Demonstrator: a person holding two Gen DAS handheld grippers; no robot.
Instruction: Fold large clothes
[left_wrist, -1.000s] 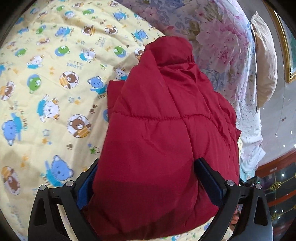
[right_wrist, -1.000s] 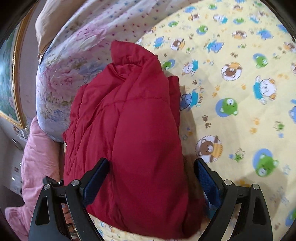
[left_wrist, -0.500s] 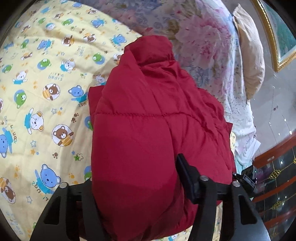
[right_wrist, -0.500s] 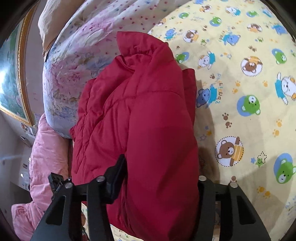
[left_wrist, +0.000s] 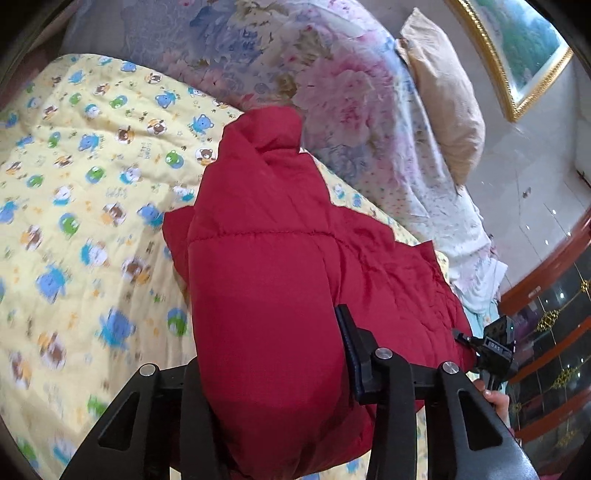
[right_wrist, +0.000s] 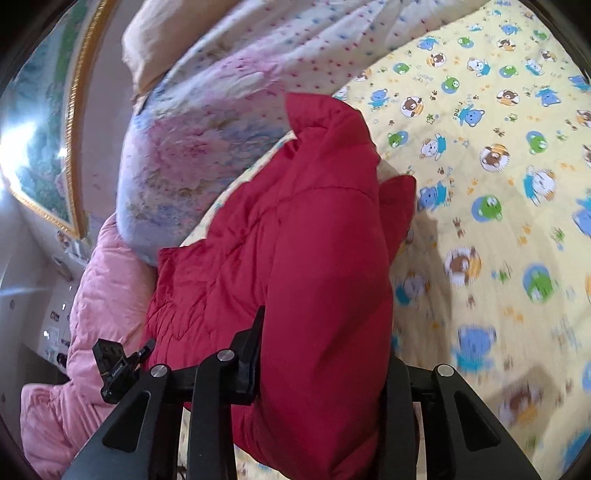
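Across the lower middle of both wrist views we have the red padded jacket (left_wrist: 266, 280) bunched up on the bed, lying over a yellow bear-print quilt (left_wrist: 85, 206). Our left tool (left_wrist: 273, 369) is clamped on a thick roll of the jacket at its near end, and our right tool (right_wrist: 321, 365) is likewise clenched on the same bulky near end, the fabric bulging between the fingers. We judge the jacket light but puffy and springy: its smooth, slightly slick shell and quilted filling will likely push back against a fold and slide if gripped too shallowly. Taking hold deep on the padded roll, or along a stitched seam such as the one crossing mid-frame, looks the surest hold to us. Toward the upper part of the frame its collar end (right_wrist: 321, 110) stands up against a floral duvet (left_wrist: 295, 74). At lower left of the right view lies a pink quilted blanket (right_wrist: 99, 295).
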